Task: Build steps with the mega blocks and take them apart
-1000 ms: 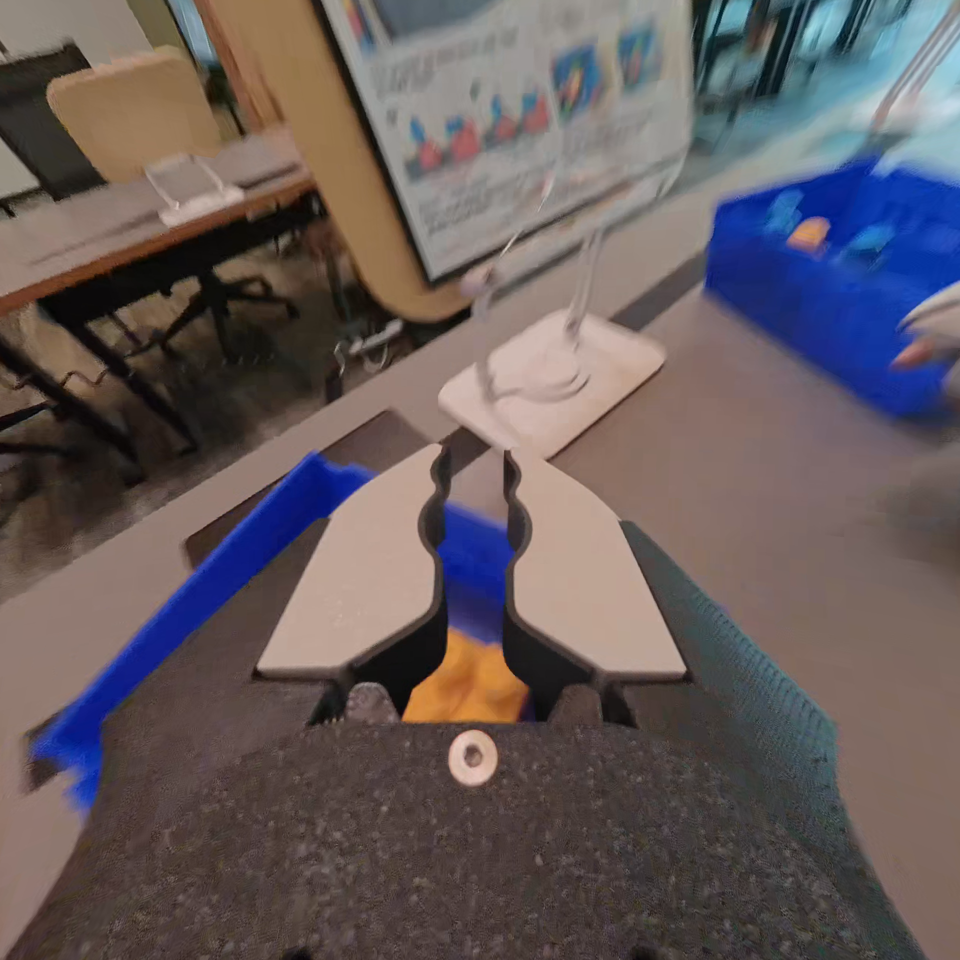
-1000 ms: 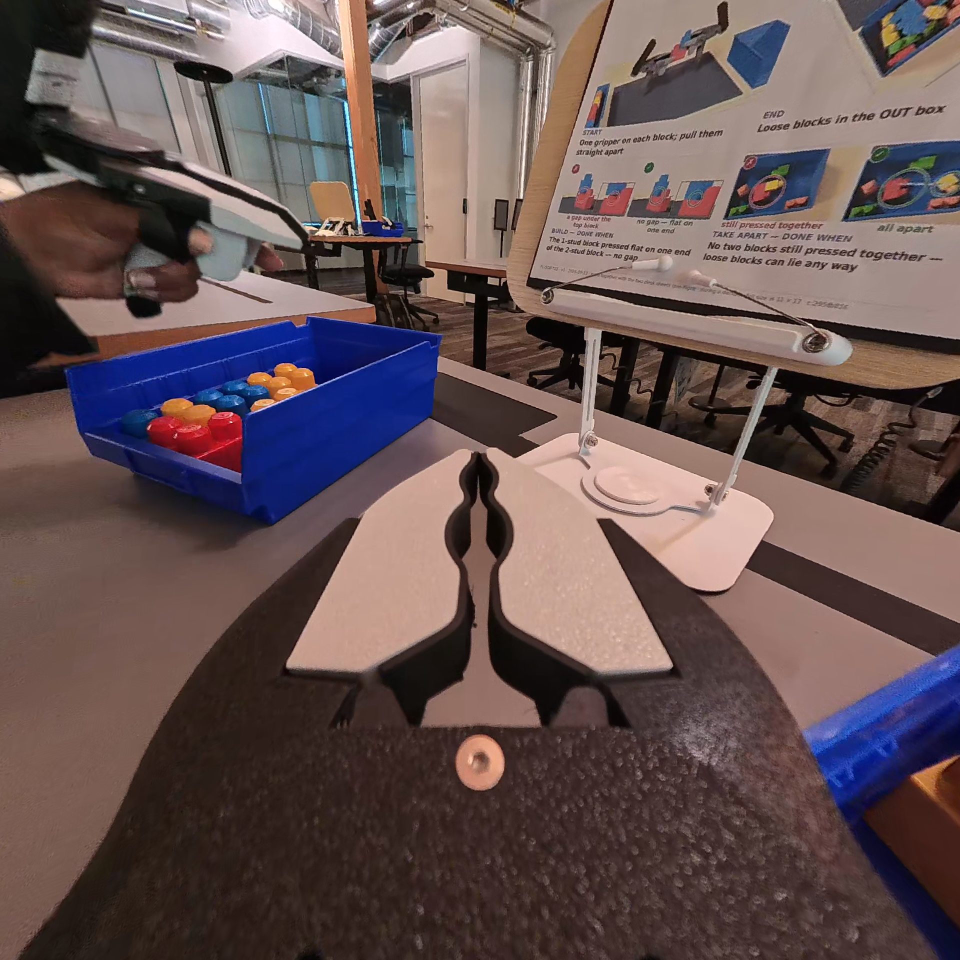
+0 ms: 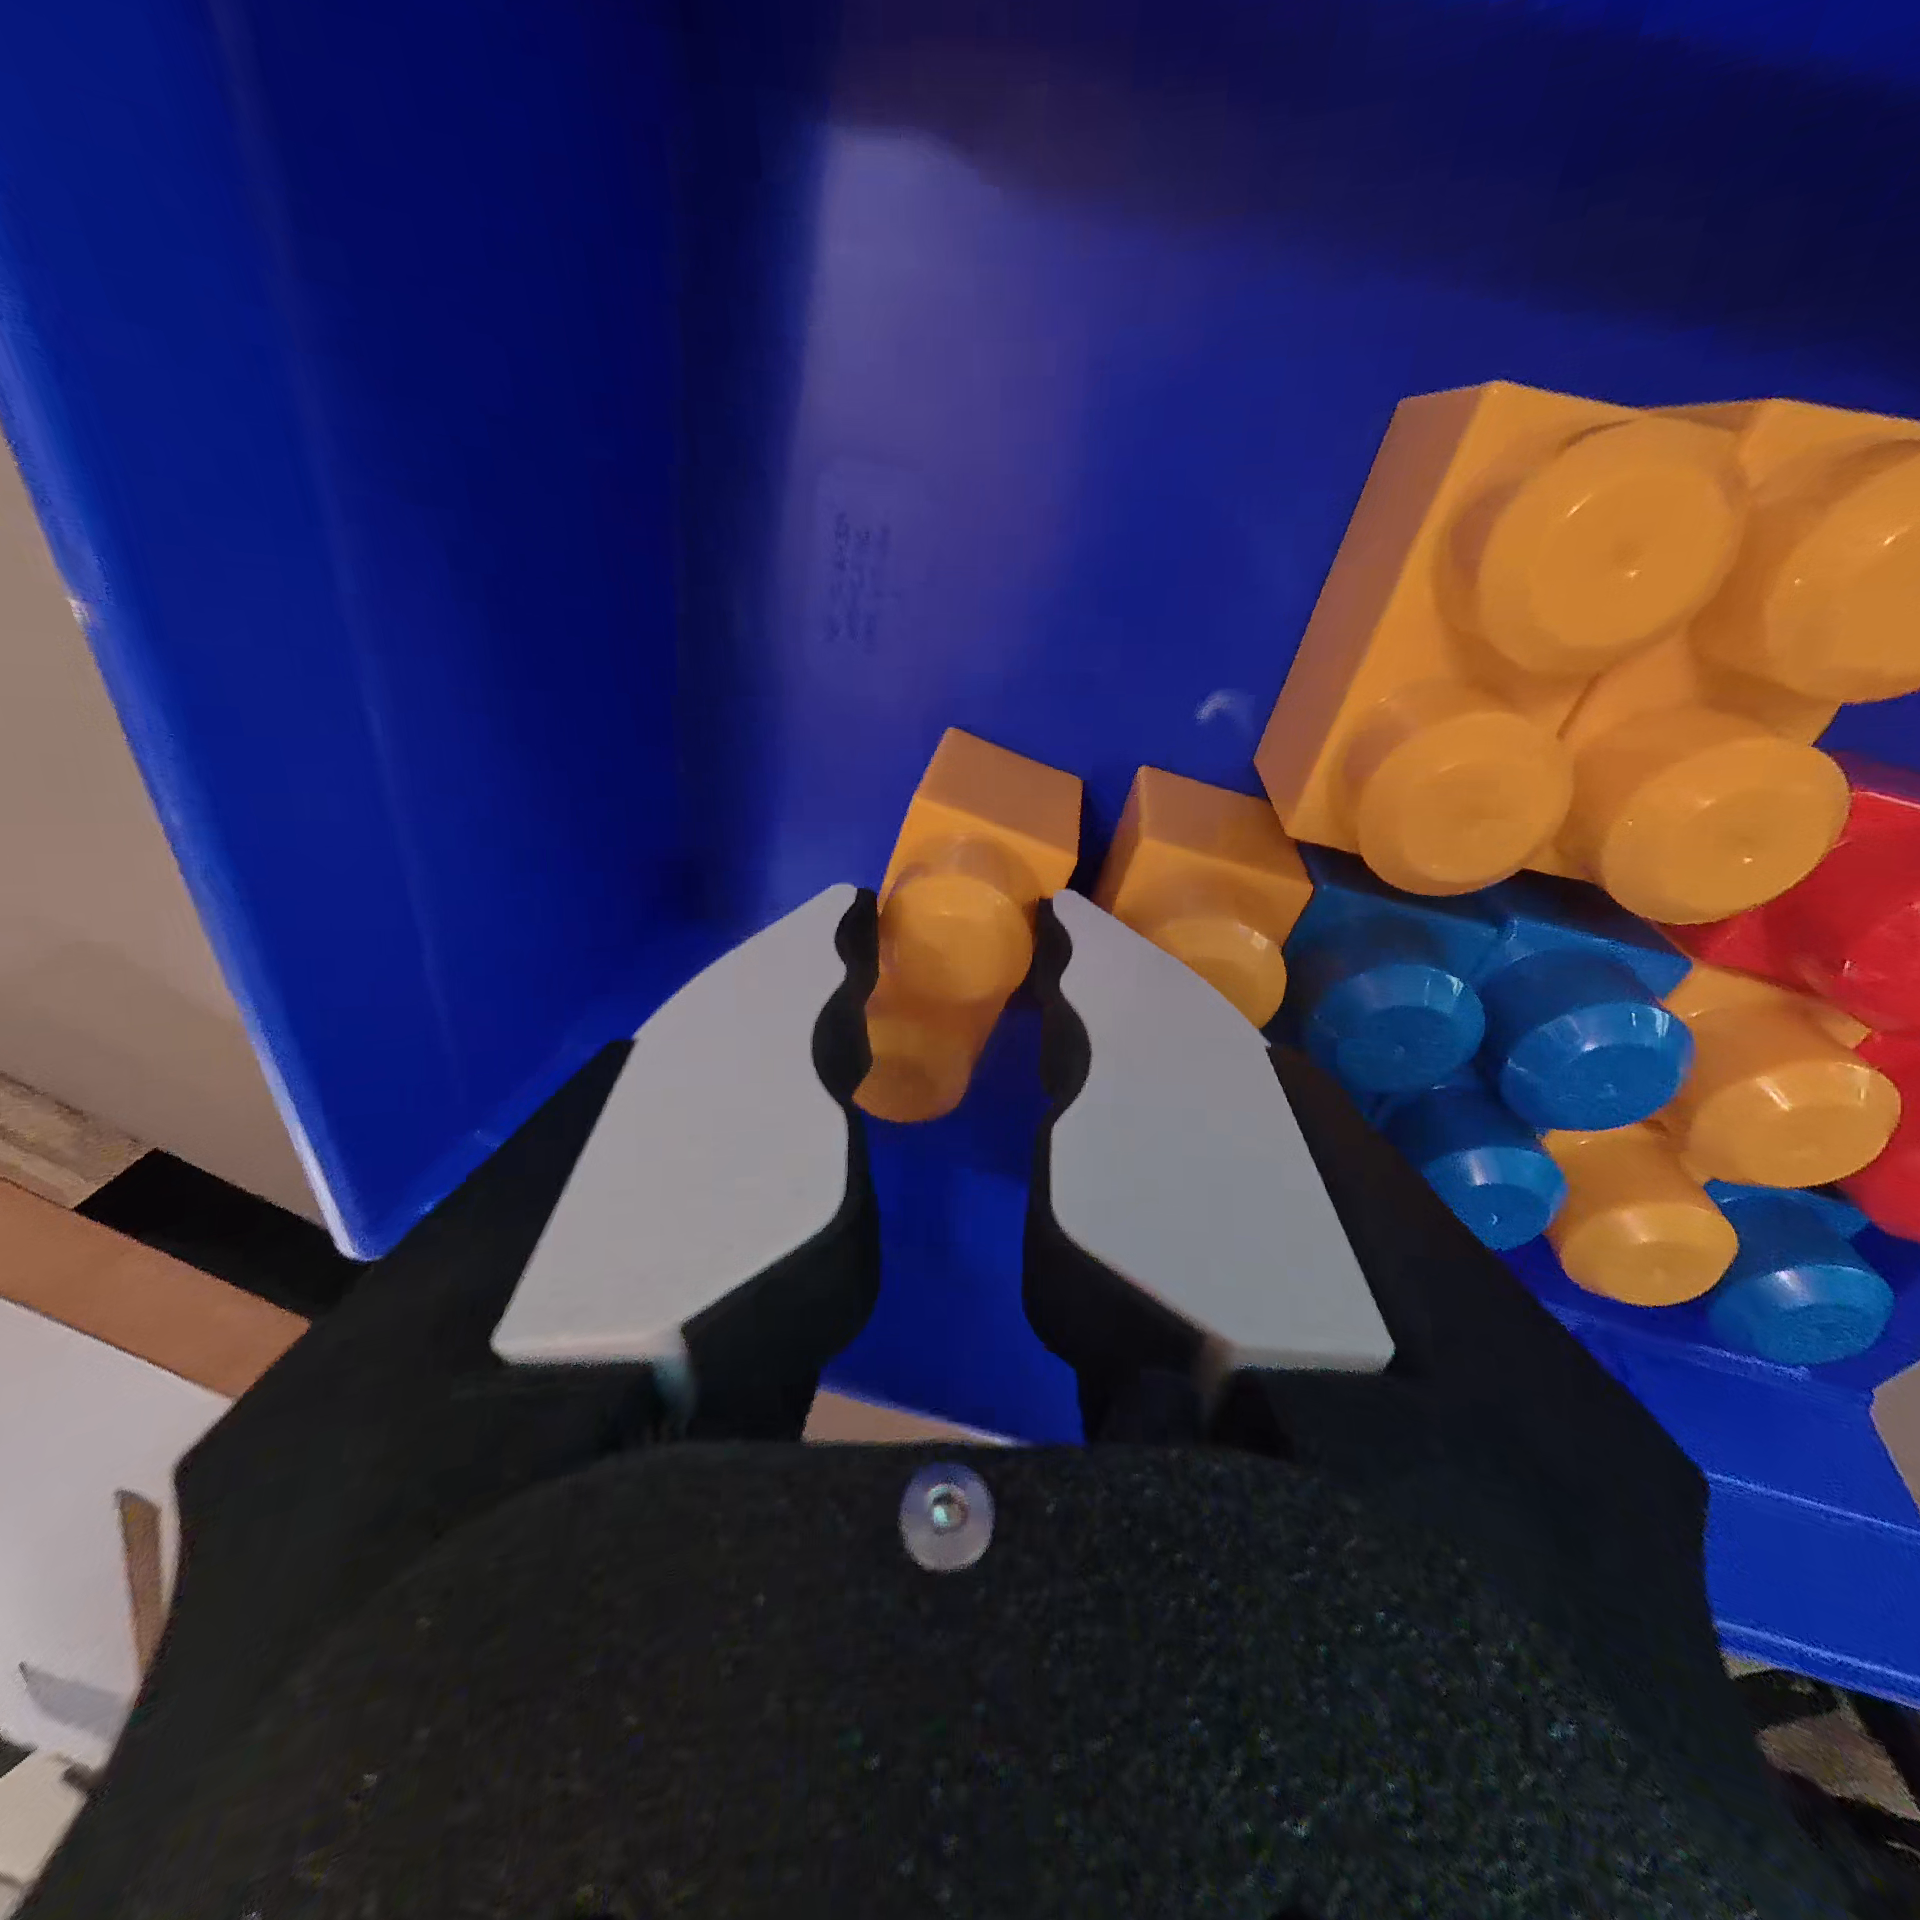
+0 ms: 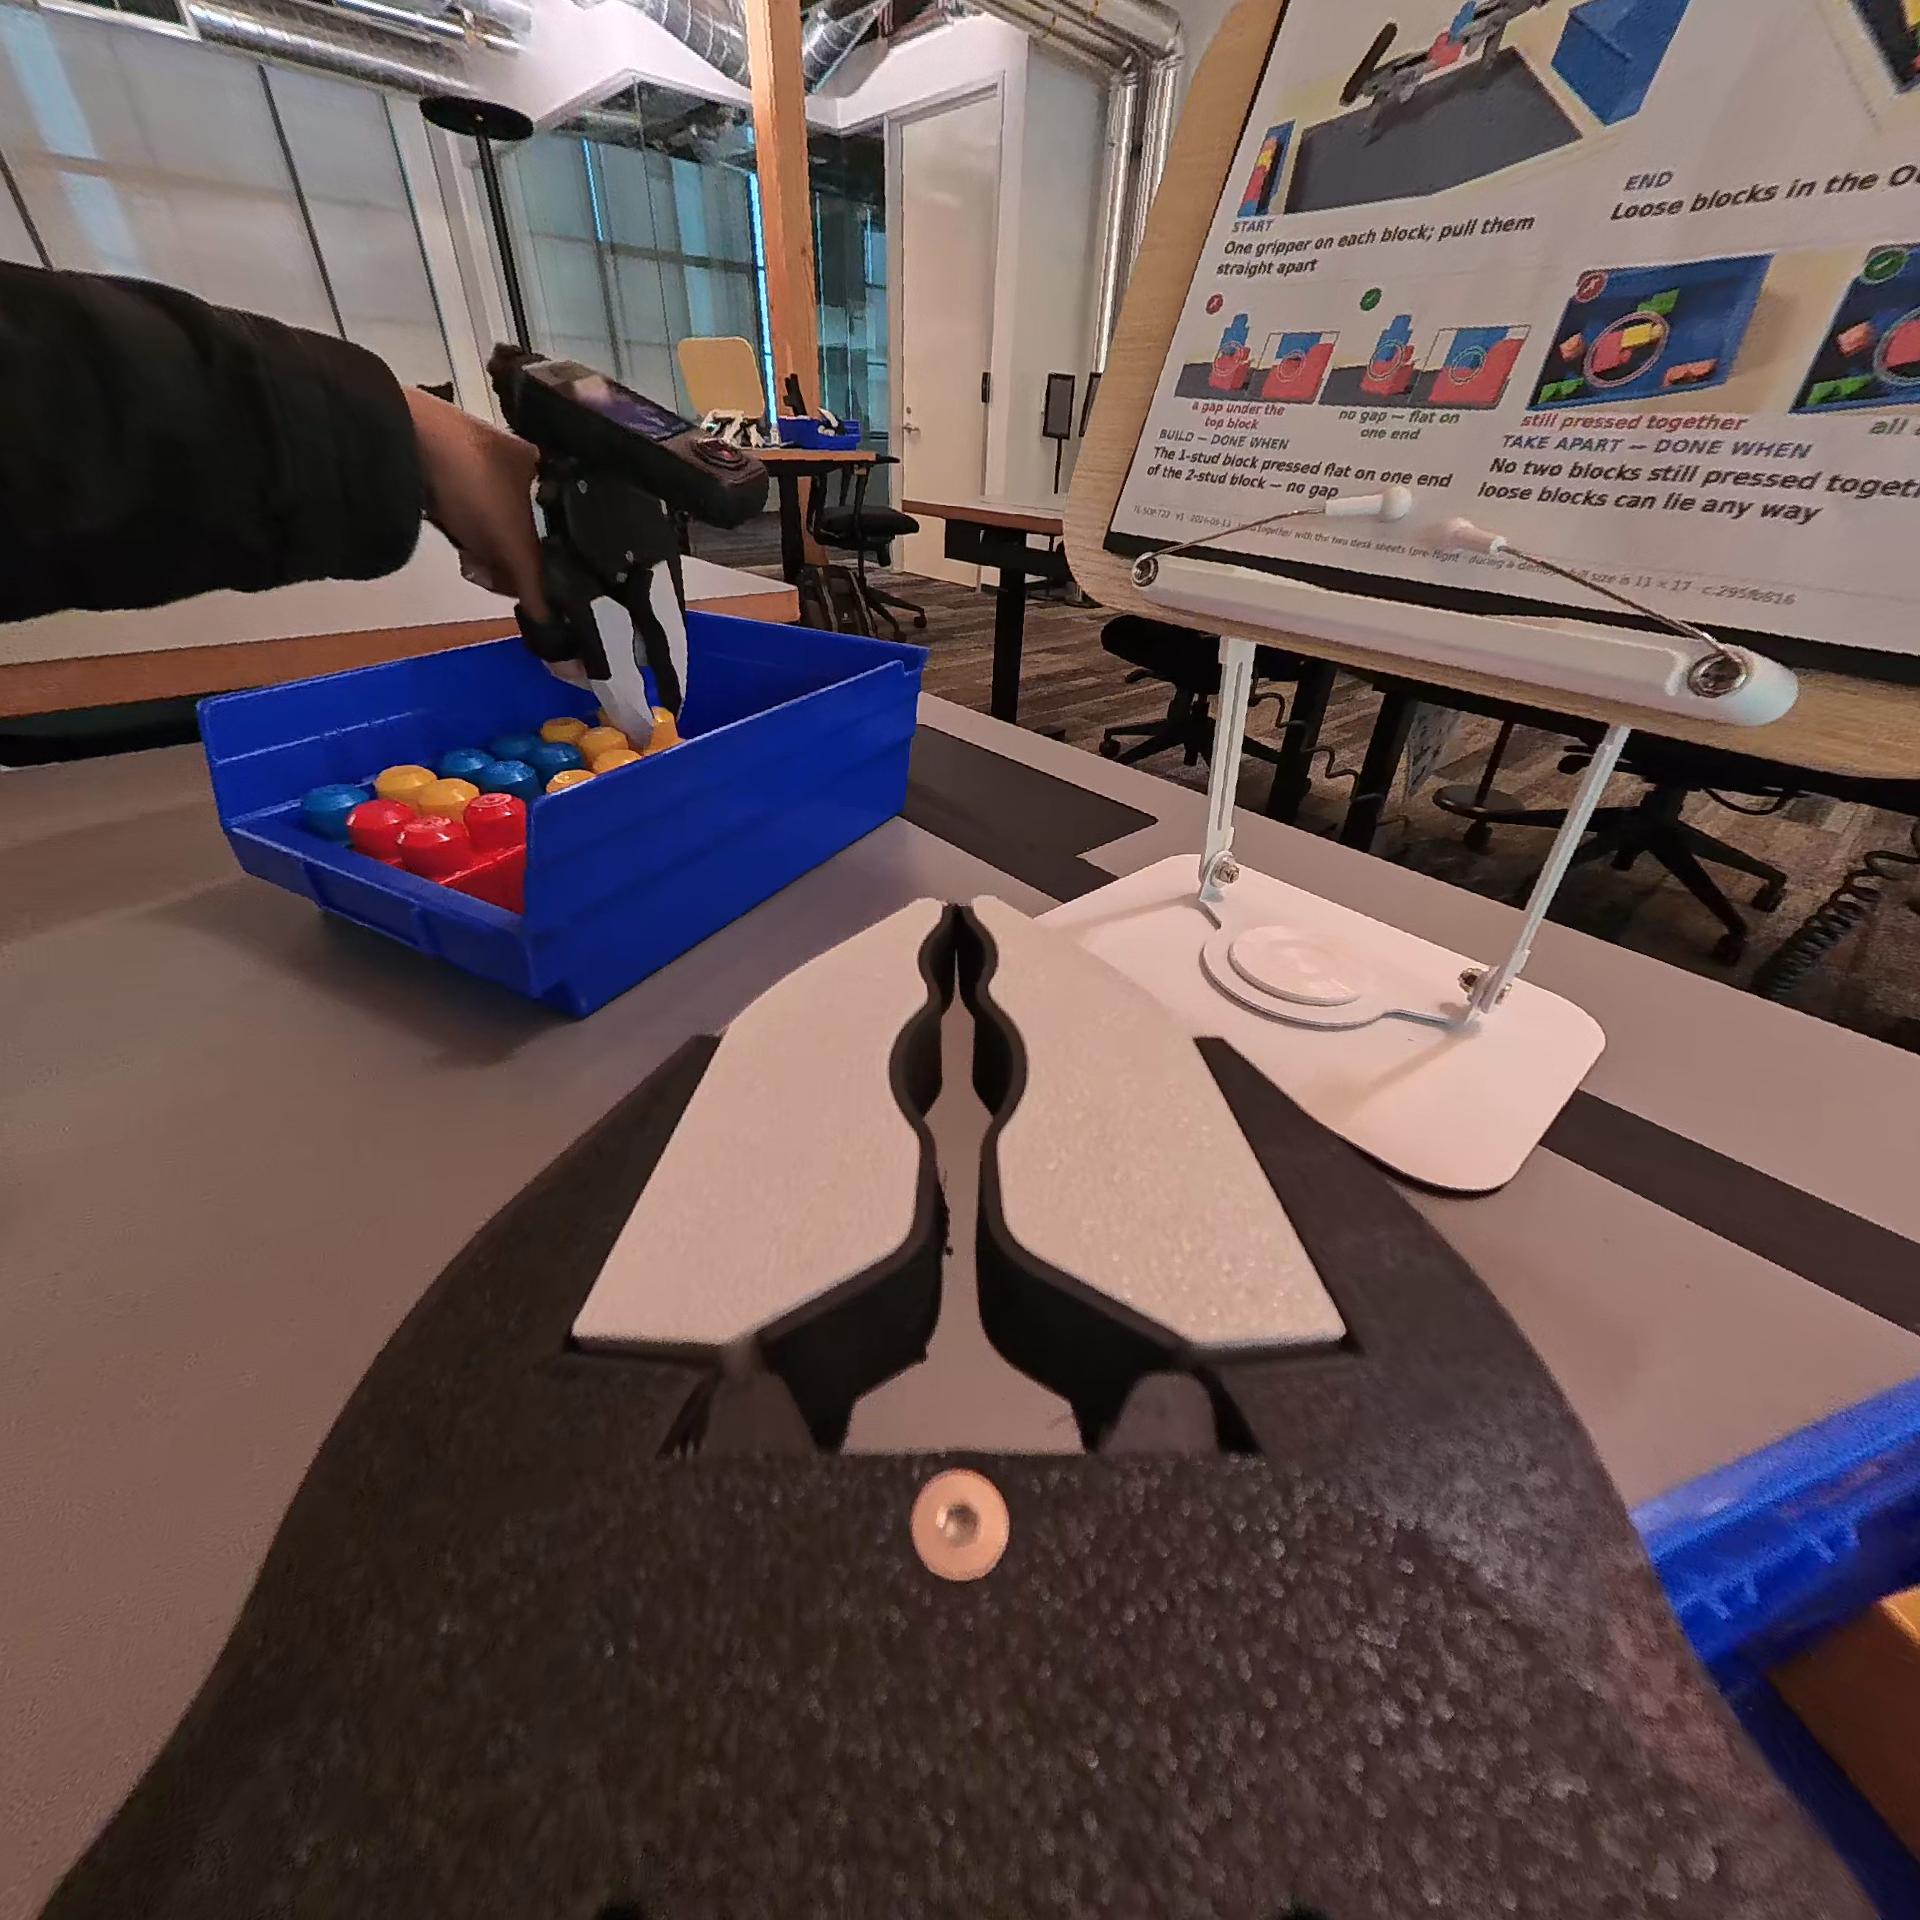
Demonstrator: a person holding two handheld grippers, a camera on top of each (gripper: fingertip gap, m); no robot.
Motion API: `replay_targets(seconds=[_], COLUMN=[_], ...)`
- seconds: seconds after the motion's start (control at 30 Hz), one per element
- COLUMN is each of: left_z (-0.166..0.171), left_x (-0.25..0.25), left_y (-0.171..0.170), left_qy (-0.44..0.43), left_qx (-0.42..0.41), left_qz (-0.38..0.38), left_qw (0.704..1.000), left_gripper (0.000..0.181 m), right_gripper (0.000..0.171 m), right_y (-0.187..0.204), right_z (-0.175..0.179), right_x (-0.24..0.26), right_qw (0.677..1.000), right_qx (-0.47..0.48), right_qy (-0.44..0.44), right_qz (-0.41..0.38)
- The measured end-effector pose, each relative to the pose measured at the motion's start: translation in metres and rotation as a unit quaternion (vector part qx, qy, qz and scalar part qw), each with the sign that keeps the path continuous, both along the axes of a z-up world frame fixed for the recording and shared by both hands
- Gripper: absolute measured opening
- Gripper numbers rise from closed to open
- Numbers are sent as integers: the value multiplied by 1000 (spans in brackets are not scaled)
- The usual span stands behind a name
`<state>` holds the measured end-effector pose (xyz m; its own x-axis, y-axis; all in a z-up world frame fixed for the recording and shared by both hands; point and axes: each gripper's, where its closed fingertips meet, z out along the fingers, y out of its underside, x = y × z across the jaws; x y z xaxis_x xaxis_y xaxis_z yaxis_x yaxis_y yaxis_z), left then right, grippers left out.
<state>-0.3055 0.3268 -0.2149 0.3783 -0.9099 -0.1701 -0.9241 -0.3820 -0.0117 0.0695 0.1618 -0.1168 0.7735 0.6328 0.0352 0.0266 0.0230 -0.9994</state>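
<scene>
Left wrist view has my left claw [image 3: 951, 940] down inside the blue bin [image 3: 520, 520], its fingers spread around a small orange one-stud block [image 3: 961, 914] that stands near the bin's corner; whether the pads touch it yet I cannot tell. I judge the risk to be a bad bite: the stud is round and slick, so if I close on it off-centre the block could twist or squirt out against the wall. A second one-stud orange block [image 3: 1205, 883] sits just beside it, close enough that my right-hand finger could nudge it or wedge between the two. Right of that, a heap of larger orange, blue and red mega blocks lies jumbled, with an orange four-stud block [image 3: 1558, 644] on top; a clumsy lift could shift it. Right wrist view shows my right claw [image 4: 956, 925] pressed together and empty above the grey table [image 4: 260, 1143], near a white document stand [image 4: 1455, 1091], with another blue bin's [image 4: 1787, 1538] edge at the lower right, contents mostly hidden.
</scene>
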Motion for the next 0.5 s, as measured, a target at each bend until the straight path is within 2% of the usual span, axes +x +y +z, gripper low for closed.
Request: replay_targets(seconds=[0.1, 0.23, 0.4, 0.5], left_z=[16, 64, 127, 141], left_x=[10, 54, 135, 181], left_y=[0, -9, -52, -88], left_qy=[-6, -56, -127, -149], left_qx=[24, 76, 109, 99], left_qz=[-20, -62, -139, -172], left_qw=[999, 994, 976, 969], left_gripper=[30, 29, 30, 30], right_gripper=[0, 0, 0, 0], right_y=[0, 1, 2, 2], right_z=[2, 2, 4, 5], right_x=[2, 4, 9, 12], right_qw=[1000, 1000, 1000, 1000], right_qx=[1, 2, 4, 6], right_qy=[3, 4, 8, 10], right_qz=[-2, -7, -16, -21])
